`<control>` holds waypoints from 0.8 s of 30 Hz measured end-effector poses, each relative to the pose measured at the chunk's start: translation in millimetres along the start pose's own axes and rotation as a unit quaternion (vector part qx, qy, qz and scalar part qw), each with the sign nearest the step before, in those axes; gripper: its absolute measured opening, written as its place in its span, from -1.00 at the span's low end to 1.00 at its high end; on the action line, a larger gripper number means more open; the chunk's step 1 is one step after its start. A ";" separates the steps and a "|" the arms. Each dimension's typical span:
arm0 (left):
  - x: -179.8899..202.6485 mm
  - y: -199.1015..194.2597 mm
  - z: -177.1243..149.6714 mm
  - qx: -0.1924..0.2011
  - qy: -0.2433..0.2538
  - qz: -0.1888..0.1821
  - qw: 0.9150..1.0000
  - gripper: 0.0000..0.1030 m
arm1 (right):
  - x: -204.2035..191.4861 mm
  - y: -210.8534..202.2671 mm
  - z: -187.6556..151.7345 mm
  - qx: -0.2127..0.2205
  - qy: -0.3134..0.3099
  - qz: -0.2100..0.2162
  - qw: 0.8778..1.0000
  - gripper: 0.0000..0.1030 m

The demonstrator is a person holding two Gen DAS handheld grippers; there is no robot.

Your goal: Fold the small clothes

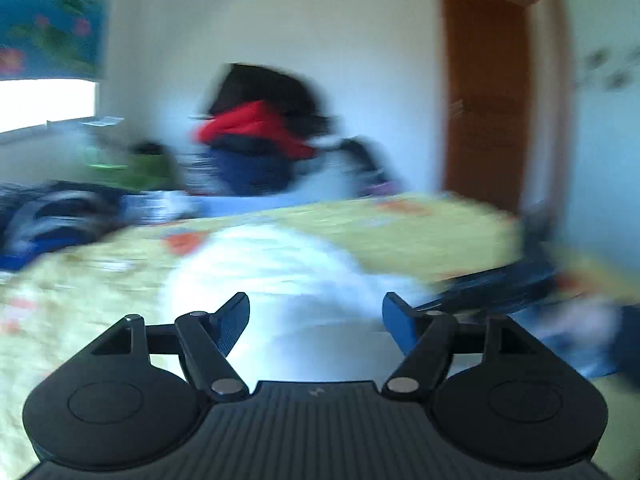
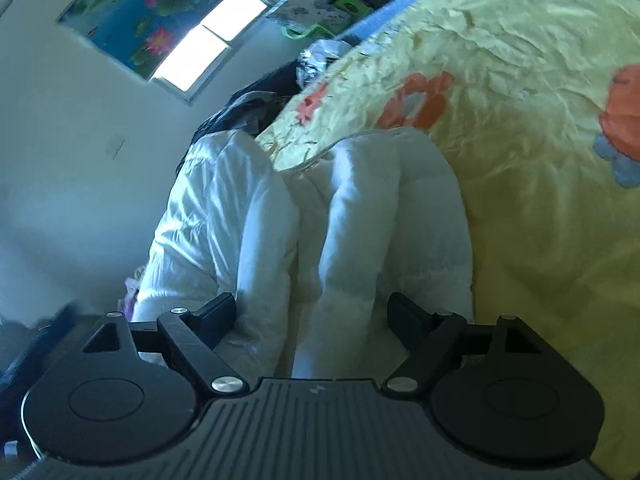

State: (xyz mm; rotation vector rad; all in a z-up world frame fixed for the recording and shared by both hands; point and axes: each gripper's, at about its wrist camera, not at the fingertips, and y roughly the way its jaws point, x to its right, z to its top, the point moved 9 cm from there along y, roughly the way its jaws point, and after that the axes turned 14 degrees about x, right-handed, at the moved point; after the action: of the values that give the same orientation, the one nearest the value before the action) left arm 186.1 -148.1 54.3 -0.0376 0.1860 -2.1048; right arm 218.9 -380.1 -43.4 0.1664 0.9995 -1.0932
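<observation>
Bedroom: white walls, a wooden door [image 1: 486, 92], a window [image 2: 208, 40] under a lotus-print blind [image 2: 148, 12], and a bed with a yellow flowered cover [image 2: 540, 200] as my work surface. The task piece is a white puffy jacket [image 2: 320, 220], lying on the cover right in front of both cameras. Left gripper [image 1: 316, 316] is spread, nothing between its fingers, white fabric just ahead of them. Right gripper [image 2: 312, 316] is also spread wide; the jacket bulges up between the fingers, but I see no pad pressing on it, so I call it released. Progress, my read: the jacket looks gathered into two padded rolls side by side, so at least one fold seems in, while the final shape still needs squaring. A loose pile of dark, red and blue clothes [image 1: 256, 140] sits at the far side of the bed, possibly still to do. Limits: the left view is heavily motion-blurred, so garment edges there are guesswork. The right view is rolled hard, the jacket's near end is hidden under the gripper body, and I can't tell sleeves from body panels.
</observation>
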 end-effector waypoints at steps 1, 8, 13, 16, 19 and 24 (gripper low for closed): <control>-4.4 15.0 -14.1 -0.022 0.013 0.017 1.000 0.38 | 1.3 -3.3 6.5 0.006 0.014 -0.014 1.000 0.63; 51.6 60.7 -60.9 -0.061 0.109 -0.009 0.992 0.37 | -65.1 -78.0 87.6 0.202 -0.080 -0.027 0.976 0.62; 63.8 75.3 -64.6 -0.084 0.136 -0.053 0.986 0.37 | -177.7 -76.2 70.9 0.062 -0.095 0.190 0.975 0.98; 52.9 81.5 -68.2 -0.093 0.101 -0.069 0.988 0.37 | -215.0 -72.4 53.6 0.003 -0.043 0.317 0.947 1.00; 50.9 81.6 -72.0 -0.091 0.099 -0.072 0.988 0.37 | -205.0 -38.7 52.5 -0.005 -0.001 0.285 0.959 1.00; 54.9 77.1 -76.9 -0.086 0.103 -0.073 0.988 0.37 | -158.2 -16.9 39.0 -0.049 0.235 0.252 0.937 1.00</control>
State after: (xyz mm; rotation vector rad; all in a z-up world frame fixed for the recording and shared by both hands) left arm 215.5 -224.9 -35.7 0.0653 0.5015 -2.2316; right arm 214.0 -305.7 102.5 0.5905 1.3414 -0.5347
